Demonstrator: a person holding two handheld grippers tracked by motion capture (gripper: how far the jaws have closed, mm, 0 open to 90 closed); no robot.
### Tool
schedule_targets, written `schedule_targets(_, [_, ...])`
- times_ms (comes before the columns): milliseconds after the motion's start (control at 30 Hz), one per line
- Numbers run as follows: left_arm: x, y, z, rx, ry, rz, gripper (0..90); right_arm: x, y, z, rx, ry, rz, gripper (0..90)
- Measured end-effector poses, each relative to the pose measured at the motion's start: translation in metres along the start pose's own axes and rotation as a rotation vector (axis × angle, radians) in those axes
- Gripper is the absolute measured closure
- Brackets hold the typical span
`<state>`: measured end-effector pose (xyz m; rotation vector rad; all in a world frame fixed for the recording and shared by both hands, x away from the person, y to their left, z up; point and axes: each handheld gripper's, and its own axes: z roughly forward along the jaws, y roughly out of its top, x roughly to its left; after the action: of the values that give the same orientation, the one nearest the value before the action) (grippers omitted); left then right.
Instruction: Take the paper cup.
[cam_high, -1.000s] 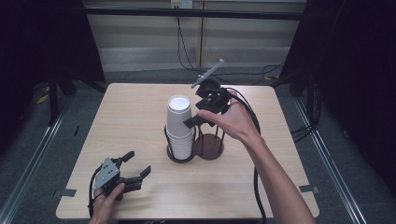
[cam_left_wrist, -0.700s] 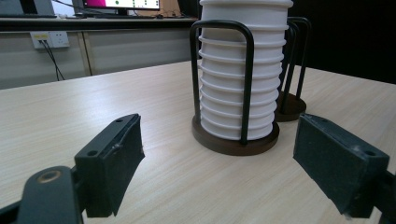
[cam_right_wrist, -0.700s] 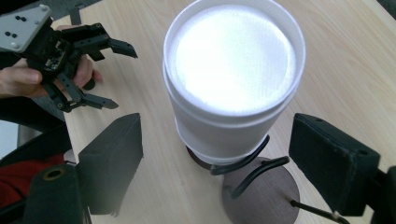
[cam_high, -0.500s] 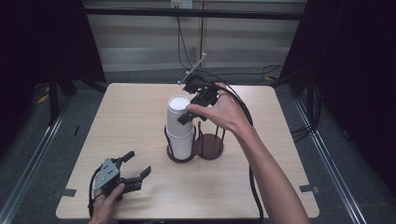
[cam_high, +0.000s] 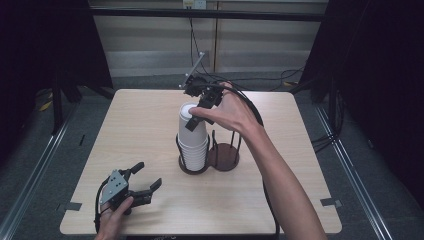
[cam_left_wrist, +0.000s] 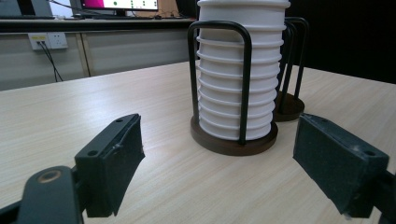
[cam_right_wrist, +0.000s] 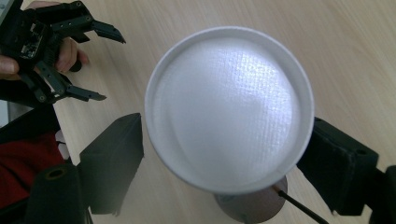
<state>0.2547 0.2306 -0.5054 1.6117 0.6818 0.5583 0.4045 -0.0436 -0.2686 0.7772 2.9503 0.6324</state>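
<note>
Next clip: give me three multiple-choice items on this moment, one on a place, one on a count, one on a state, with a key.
1. Where does the stack of white cups stand?
A. In the left ring of the wire holder
B. Loose at the table's near edge
C. In the holder's right ring

2. How many rings of the holder hold cups?
A. None
B. One
C. Two

3. How does the left claw stand?
A. Shut on a cup
B. Open, nothing between its jaws
C. Shut on the holder

Key: 1 A, the high view shows the stack in the left ring. 2 B, the right ring's base is bare. 3 B, the left gripper view shows only table between the spread jaws.
</note>
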Motion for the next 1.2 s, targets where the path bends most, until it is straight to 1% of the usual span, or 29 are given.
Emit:
schedule_targets(133, [0.0, 0.0, 0.0, -0.002, -0.002, -0.003, 15.7, -0.003, 0.005, 0.002, 0.016, 0.012, 0.002, 19.0])
schedule_targets(167, [0.0, 0.0, 0.0, -0.002, -0.002, -0.002, 15.7, -0.004, 0.007, 0.002, 0.028, 0.019, 0.0, 19.1])
schedule_targets(200, [-0.001, 0.0, 0.0, 0.004, -0.001, -0.009, 15.7, -0.005, 0.009, 0.003, 0.034, 0.017, -0.004, 18.7])
schedule_targets(233, [-0.001, 0.0, 0.0, 0.006, 0.001, -0.006, 15.8, -0.004, 0.011, 0.003, 0.037, 0.0, 0.004, 17.7])
schedule_targets(267, [0.0, 0.0, 0.0, 0.008, 0.006, 0.0, 15.8, -0.004, 0.012, 0.002, 0.028, -0.011, -0.001, 17.1])
schedule_targets(300, [0.0, 0.0, 0.0, 0.009, 0.003, 0.002, 15.8, -0.004, 0.014, 0.002, 0.023, -0.001, -0.003, 18.9])
schedule_targets(333, [0.0, 0.0, 0.0, 0.009, 0.003, 0.002, 15.8, -0.004, 0.014, 0.002, 0.023, -0.001, -0.003, 18.9])
schedule_targets(367, [0.0, 0.0, 0.0, 0.012, 0.001, 0.002, 15.8, -0.004, 0.017, 0.003, 0.058, 0.007, -0.016, 15.2])
schedule_targets(400, [0.0, 0.0, 0.0, 0.012, 0.001, 0.002, 15.8, -0.004, 0.017, 0.003, 0.058, 0.007, -0.016, 15.2])
schedule_targets(433, [0.0, 0.0, 0.0, 0.011, 0.0, 0.001, 15.8, -0.005, 0.019, 0.006, 0.082, 0.016, -0.021, 15.3])
schedule_targets(500, [0.0, 0.0, 0.0, 0.01, -0.005, -0.007, 15.8, -0.005, 0.021, 0.009, 0.094, 0.026, -0.025, 15.8])
schedule_targets(533, [0.0, 0.0, 0.0, 0.009, -0.004, -0.007, 15.8, -0.004, 0.022, 0.01, 0.111, 0.027, -0.024, 16.4])
schedule_targets(567, [0.0, 0.0, 0.0, 0.009, -0.004, -0.007, 15.8, -0.005, 0.022, 0.012, 0.113, 0.025, -0.028, 15.9])
schedule_targets(600, [0.0, 0.0, 0.0, 0.011, -0.002, 0.002, 15.8, -0.005, 0.023, 0.014, 0.122, 0.035, -0.023, 15.1])
schedule_targets(633, [0.0, 0.0, 0.0, 0.011, -0.007, -0.004, 15.8, -0.006, 0.023, 0.015, 0.122, 0.032, -0.028, 15.7])
schedule_targets(667, [0.0, 0.0, 0.0, 0.009, -0.006, -0.008, 15.8, -0.006, 0.024, 0.016, 0.134, 0.033, -0.025, 16.1])
schedule_targets(700, [0.0, 0.0, 0.0, 0.01, -0.008, -0.009, 15.8, -0.006, 0.025, 0.017, 0.133, 0.031, -0.034, 16.9])
schedule_targets(800, [0.0, 0.0, 0.0, 0.01, -0.009, -0.008, 15.8, -0.006, 0.027, 0.018, 0.134, 0.024, -0.038, 17.2])
schedule_targets(833, [0.0, 0.0, 0.0, 0.01, -0.009, -0.008, 15.8, -0.006, 0.028, 0.019, 0.139, 0.029, -0.031, 17.3])
schedule_targets(967, [0.0, 0.0, 0.0, 0.01, -0.01, -0.008, 15.8, -0.006, 0.029, 0.022, 0.154, 0.018, -0.025, 19.0])
schedule_targets(1067, [0.0, 0.0, 0.0, 0.012, -0.01, 0.0, 15.8, -0.006, 0.029, 0.022, 0.143, 0.011, -0.039, 19.8])
schedule_targets(1100, [0.0, 0.0, 0.0, 0.012, -0.01, 0.0, 15.8, -0.006, 0.029, 0.022, 0.143, 0.011, -0.039, 19.8])
schedule_targets(1133, [0.0, 0.0, 0.0, 0.012, -0.008, -0.004, 15.8, -0.005, 0.029, 0.02, 0.132, 0.001, -0.045, 20.0])
schedule_targets(1200, [0.0, 0.0, 0.0, 0.012, -0.005, -0.005, 15.8, -0.005, 0.029, 0.021, 0.128, 0.003, -0.048, 20.3])
